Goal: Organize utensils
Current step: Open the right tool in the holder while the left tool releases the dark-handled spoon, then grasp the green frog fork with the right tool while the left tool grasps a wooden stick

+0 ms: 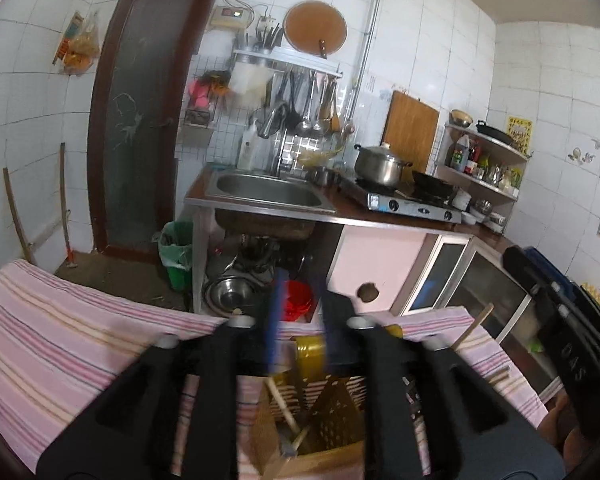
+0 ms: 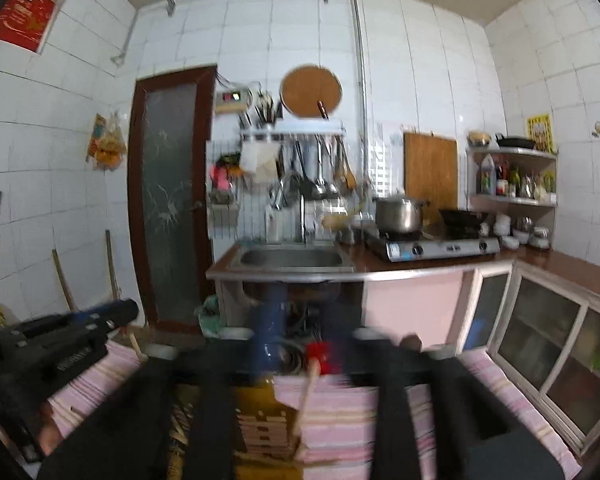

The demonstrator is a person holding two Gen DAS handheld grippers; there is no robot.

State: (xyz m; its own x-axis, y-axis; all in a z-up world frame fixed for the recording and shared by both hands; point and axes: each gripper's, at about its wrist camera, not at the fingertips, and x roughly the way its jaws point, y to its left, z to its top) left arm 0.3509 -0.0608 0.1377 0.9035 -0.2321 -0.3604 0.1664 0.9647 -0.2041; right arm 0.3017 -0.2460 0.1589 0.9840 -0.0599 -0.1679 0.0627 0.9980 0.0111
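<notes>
A wooden slatted utensil holder (image 1: 300, 420) stands on the pink striped cloth (image 1: 60, 340), just below my left gripper (image 1: 298, 320). It holds a gold grater (image 1: 336, 420) and wooden utensils (image 1: 284, 408). The left fingers are apart with nothing between them. A wooden stick (image 1: 474, 326) rises at the right, next to the other gripper (image 1: 560, 320). In the right wrist view the holder (image 2: 264, 432) sits below my right gripper (image 2: 300, 336), with a wooden utensil (image 2: 306, 392) standing in it. The right fingers are blurred and apart. The left gripper (image 2: 72, 340) shows at the left.
Beyond the cloth-covered table are a steel sink (image 1: 268, 190), a gas stove (image 1: 412, 200) with a pot (image 1: 380, 164), hanging ladles (image 1: 308, 104), a corner shelf (image 1: 484, 160), glass-door cabinets (image 1: 472, 284), a green bin (image 1: 176, 252) and a brown door (image 1: 140, 120).
</notes>
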